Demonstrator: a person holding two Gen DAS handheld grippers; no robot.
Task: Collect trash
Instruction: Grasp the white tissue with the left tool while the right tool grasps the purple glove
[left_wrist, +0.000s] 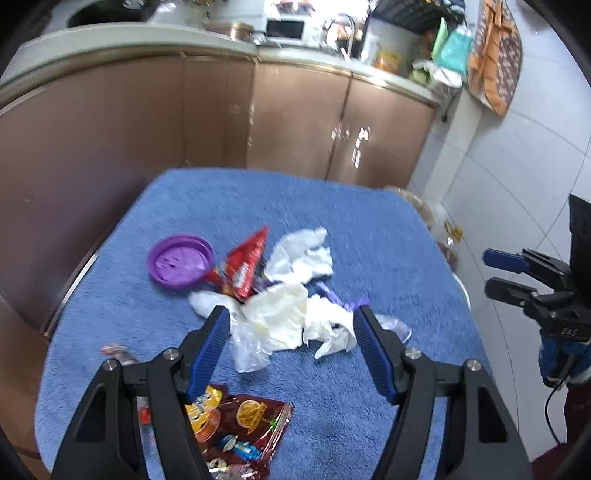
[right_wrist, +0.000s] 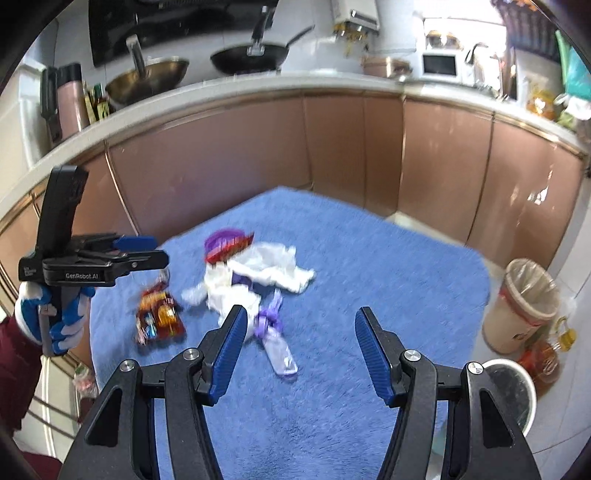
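Note:
Trash lies on a blue towel-covered table: a purple lid, a red snack wrapper, crumpled white tissues, a white plastic bag, a purple-tied clear wrapper and a dark red candy packet. My left gripper is open, hovering above the white bag and tissues. My right gripper is open above the towel, near the clear wrapper, and shows at the right of the left wrist view. The pile also shows in the right wrist view.
A lined paper bin stands on the floor right of the table, with a white bucket and an oil bottle beside it. Brown kitchen cabinets with a cluttered counter run behind the table.

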